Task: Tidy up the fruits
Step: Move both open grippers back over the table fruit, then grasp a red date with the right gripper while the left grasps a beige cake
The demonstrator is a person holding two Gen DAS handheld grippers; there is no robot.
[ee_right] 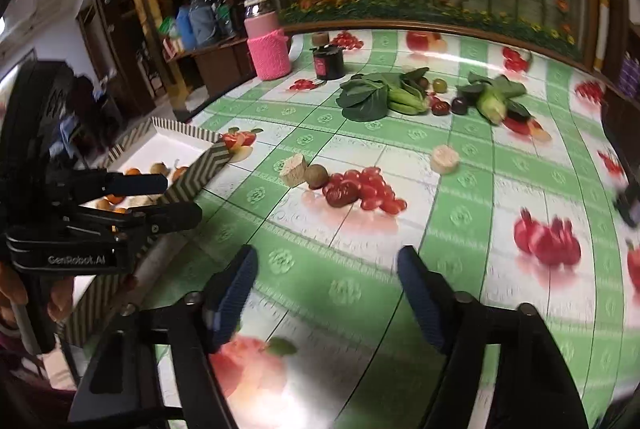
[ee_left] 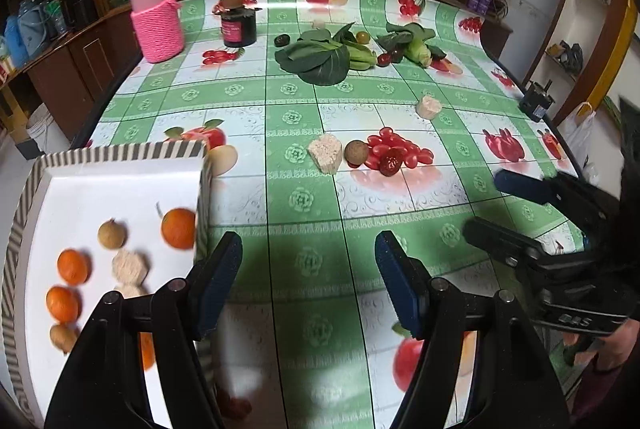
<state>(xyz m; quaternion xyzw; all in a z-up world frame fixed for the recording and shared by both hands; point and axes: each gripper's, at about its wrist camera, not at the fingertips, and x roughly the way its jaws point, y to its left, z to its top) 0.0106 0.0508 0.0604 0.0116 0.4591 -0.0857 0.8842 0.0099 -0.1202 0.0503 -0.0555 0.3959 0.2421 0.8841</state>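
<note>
- Both jaws stand released with nothing between them: the left gripper (ee_left: 308, 285) hangs over the bare desk (ee_left: 304, 221) just right of the tray, and the right gripper (ee_right: 326, 293) hangs over the desk's near part, its blue pads apart.
- No earlier view is given, so only the spread of the right jaws can be told, not any motion.
- On the left sits a white tray (ee_left: 120, 181) with a striped rim; inside lie three oranges, one near the right wall (ee_left: 178, 228) and two at the left (ee_left: 72, 266), plus a brown round fruit (ee_left: 112, 234) and a pale hexagonal block (ee_left: 129, 266).
- Loose fruit lies mid-desk: a brown round fruit (ee_left: 356, 152) touching a pale block (ee_left: 325, 153) on its left, and a dark red fruit (ee_left: 390, 164) on its right, resting on printed cherry tomatoes.
- A second pale piece (ee_left: 428, 106) sits apart, farther back and to the right.
- Farther back are leafy greens (ee_left: 316, 57), a small corn cob (ee_left: 420, 51), a greenish round fruit (ee_left: 363, 36) and dark small fruits (ee_left: 385, 59) between them.
- At the back left stand a pink knit-covered jar (ee_left: 157, 23) and a black jar (ee_left: 239, 25).
- From the right wrist view, a hand (ee_right: 24, 293) holds the left gripper beside the tray.
</note>
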